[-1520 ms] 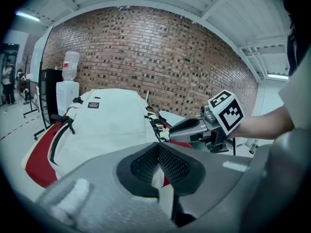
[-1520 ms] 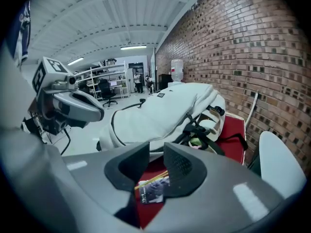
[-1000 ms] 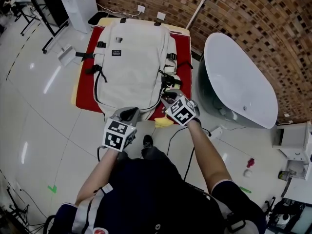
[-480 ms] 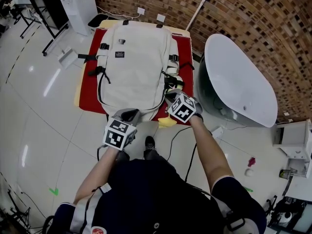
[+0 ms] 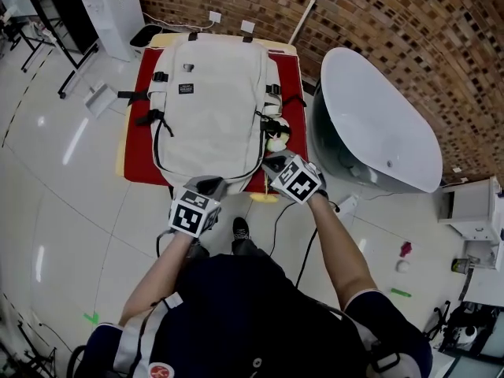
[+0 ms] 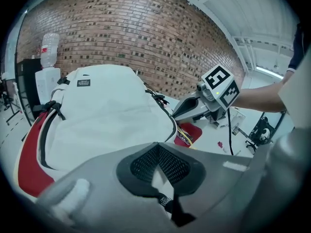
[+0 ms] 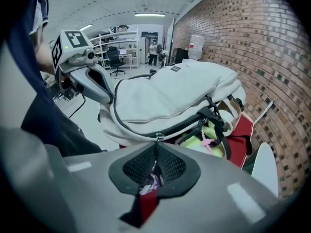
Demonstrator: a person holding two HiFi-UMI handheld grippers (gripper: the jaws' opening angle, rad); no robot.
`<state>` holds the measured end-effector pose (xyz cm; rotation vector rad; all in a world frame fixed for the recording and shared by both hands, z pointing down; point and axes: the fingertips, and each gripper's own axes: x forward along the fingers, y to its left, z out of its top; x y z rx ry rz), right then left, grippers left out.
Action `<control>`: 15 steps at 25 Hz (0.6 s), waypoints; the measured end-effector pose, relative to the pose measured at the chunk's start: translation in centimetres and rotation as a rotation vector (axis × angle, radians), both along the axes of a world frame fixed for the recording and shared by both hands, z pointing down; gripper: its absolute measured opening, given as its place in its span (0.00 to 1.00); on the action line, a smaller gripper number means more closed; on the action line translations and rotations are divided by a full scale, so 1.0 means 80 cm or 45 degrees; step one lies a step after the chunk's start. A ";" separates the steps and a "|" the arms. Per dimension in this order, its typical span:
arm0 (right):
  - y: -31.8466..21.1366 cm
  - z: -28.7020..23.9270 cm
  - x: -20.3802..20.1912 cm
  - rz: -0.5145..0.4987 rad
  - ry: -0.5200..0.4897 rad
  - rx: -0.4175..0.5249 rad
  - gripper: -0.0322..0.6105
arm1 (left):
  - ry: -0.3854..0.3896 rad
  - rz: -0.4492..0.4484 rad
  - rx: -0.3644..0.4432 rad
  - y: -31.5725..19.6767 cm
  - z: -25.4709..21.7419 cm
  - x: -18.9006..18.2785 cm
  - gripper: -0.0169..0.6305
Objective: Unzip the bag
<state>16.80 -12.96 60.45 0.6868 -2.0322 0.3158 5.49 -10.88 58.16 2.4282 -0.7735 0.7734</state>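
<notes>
A white backpack lies flat on a red mat. My left gripper is at its near edge, shut on a fold of white fabric beside a black tab. My right gripper is at the near right corner. The metal zipper pull sits between its pads, which press on it while the jaws ease open slightly. The dark zipper line curves round the bag's front panel. On the right side, a pocket gapes and shows something yellow-green.
A large white tub stands close on the right of the table. A brick wall runs behind it. A white water dispenser stands at the back left. A black cable trails on the tiled floor near my feet.
The right gripper has edged slightly back from the bag's near right corner, and the yellow-green thing in the side pocket now shows. The left gripper has kept its place.
</notes>
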 end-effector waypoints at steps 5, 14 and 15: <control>0.020 -0.004 -0.011 0.074 -0.039 -0.035 0.09 | 0.007 0.034 -0.011 -0.001 0.009 0.003 0.03; 0.060 -0.001 -0.042 0.196 -0.148 -0.167 0.09 | 0.024 0.089 -0.040 0.004 0.019 0.007 0.03; 0.062 0.000 -0.046 0.225 -0.174 -0.175 0.09 | 0.032 0.095 -0.043 0.006 0.018 0.007 0.03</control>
